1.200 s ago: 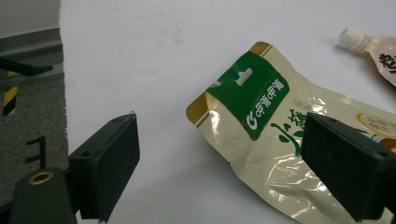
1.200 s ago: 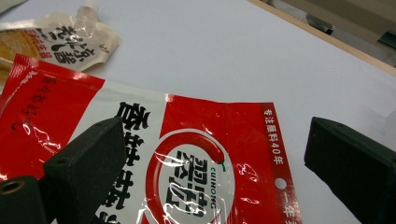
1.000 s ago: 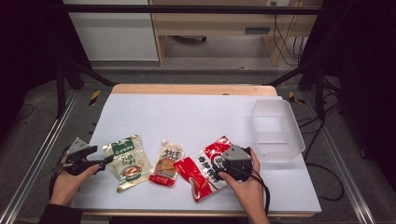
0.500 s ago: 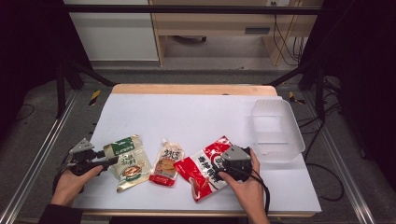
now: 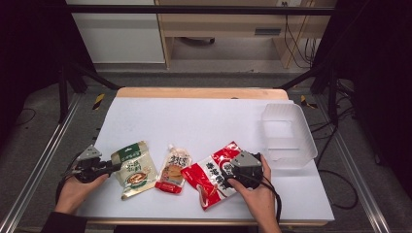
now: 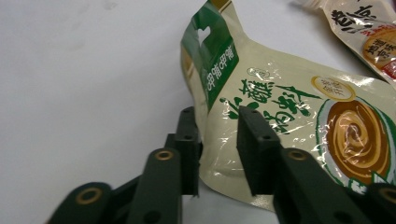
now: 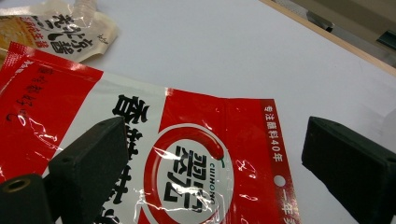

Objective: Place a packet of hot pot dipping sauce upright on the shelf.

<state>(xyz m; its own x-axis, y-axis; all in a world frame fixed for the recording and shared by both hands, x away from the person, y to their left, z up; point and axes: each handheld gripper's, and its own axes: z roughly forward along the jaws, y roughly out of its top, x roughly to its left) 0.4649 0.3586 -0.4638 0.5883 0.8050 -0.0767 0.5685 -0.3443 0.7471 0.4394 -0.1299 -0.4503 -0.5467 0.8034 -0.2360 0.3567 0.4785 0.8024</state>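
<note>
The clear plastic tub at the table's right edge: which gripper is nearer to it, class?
Right. The right gripper hovers open over the red pouch, just left of the tub. The left gripper, closing on the green pouch, sits across the table.

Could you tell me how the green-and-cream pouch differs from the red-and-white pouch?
The green-and-cream pouch is smaller; the red-and-white pouch is larger. The left tongs have been closing on the green-and-cream pouch's raised edge, while the right tongs stand wide open over the flat red-and-white pouch. Both lie on the white table.
</note>
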